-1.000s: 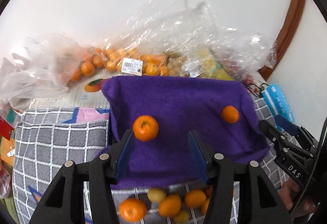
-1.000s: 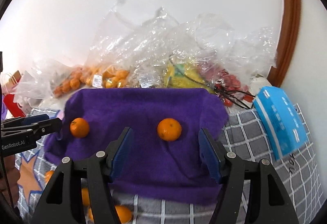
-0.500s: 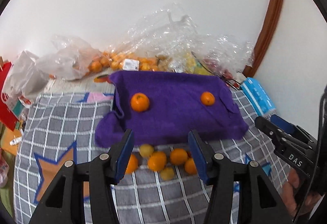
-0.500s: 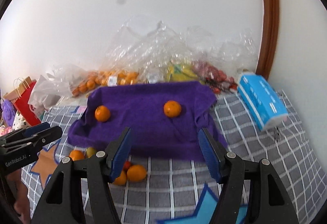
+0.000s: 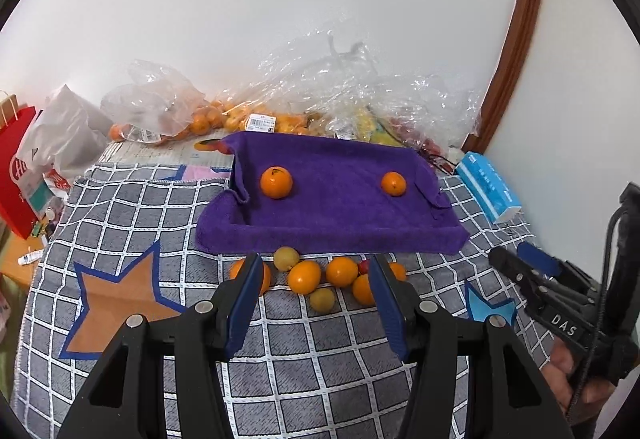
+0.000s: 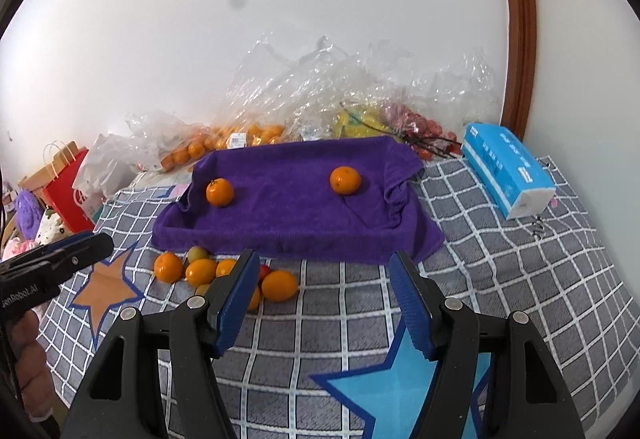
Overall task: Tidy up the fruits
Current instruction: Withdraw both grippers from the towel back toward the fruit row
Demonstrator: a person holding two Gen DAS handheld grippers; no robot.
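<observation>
Left gripper (image 5: 316, 295): jaws open, empty, hovering before the purple towel (image 5: 340, 215).
Loose fruit pile (image 5: 320, 277): on the checked cloth (image 5: 120, 223), just beside the towel's near edge.
Left orange (image 5: 276, 181): on the towel.
Right orange (image 5: 393, 183): on the towel, well apart.
Right gripper (image 6: 326, 297): jaws open, empty.

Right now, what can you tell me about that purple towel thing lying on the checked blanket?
The purple fluffy towel looks like thick terry cloth draped over a shallow rectangular form, so its edges rise like low walls and its corners hang in loose folds. It lies on the grey checked blanket, in front of clear plastic bags of fruit. Two round orange tangerines sit on it apart, one left, one right. Small loose orange and yellow fruits lie by its near edge. Neither gripper touches it.
</observation>
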